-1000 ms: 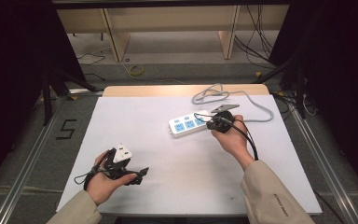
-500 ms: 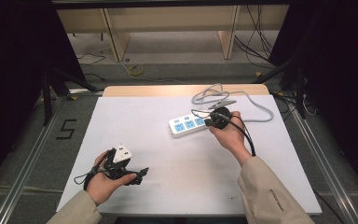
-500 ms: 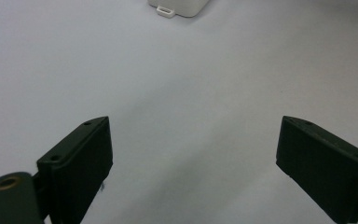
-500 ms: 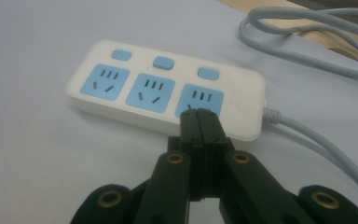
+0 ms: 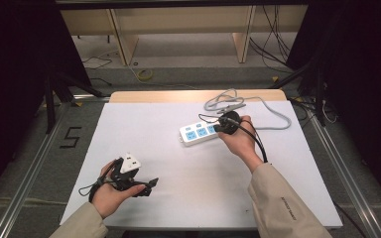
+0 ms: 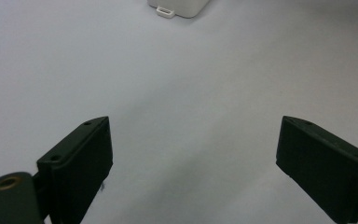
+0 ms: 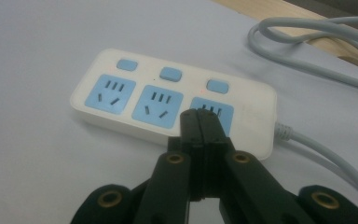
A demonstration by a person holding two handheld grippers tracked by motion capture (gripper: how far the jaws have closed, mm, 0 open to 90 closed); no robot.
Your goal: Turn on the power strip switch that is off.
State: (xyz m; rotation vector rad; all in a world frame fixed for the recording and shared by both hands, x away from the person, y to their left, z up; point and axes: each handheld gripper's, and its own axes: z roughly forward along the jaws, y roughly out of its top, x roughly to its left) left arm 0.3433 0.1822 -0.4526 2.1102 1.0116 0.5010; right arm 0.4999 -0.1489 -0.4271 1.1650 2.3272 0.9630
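Power strip (image 7: 172,112) lies on the white table cover (image 5: 178,148), toward the far right part of it, white with three blue sockets in a row and a blue button above each. Seen from above, it (image 5: 201,133) sits at a slant, its grey cord (image 5: 273,116) running off the right end and coiling toward the back edge of the table. In the right gripper view the right gripper (image 7: 200,122) has its two black jaws pressed flat together with nothing between them, and their joined tip is over the lower edge of the socket nearest the cord; whether the tip touches the socket face I cannot tell. From above, that gripper (image 5: 226,124) is held in the person's right hand (image 5: 240,144) at the strip's cord end. The left gripper (image 5: 139,181) rests well apart from the strip, near the front left of the table, in the left hand (image 5: 111,196). In its own view the jaws stand wide apart over bare white cover, holding nothing, and one end of the strip (image 6: 179,7) shows far ahead at the top edge, between the lines of the two jaws
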